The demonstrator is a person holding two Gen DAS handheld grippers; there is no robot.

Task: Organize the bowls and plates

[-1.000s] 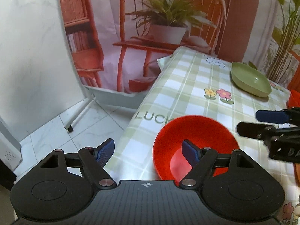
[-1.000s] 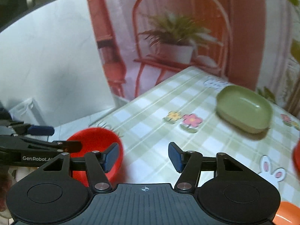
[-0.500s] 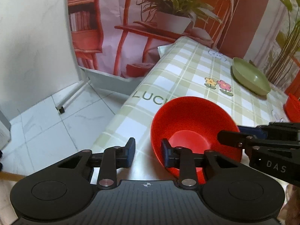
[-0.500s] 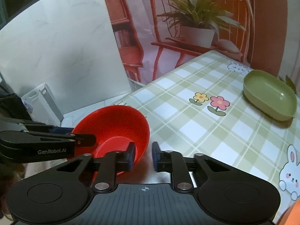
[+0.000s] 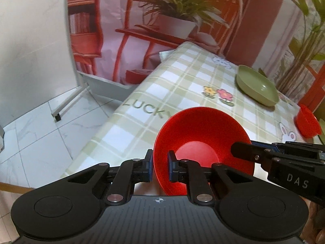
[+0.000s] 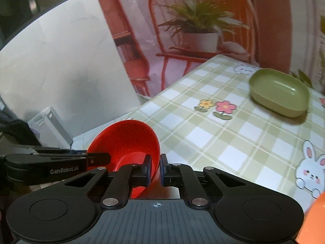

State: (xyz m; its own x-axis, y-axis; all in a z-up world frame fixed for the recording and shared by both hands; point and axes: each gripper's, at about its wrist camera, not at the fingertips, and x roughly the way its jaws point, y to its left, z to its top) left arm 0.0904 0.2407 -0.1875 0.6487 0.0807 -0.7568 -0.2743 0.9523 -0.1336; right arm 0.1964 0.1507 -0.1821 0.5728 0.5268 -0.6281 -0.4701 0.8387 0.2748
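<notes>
Left tongs and right tongs, each clamped on the rim of one red bowl, on opposite sides, at the near left corner of the table. Green dish sits far right; a second red bowl right.

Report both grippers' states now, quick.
Left gripper: shut on the round red plastic bowl, pinching its left rim.
Right gripper: shut on the same bowl's right rim.
</notes>
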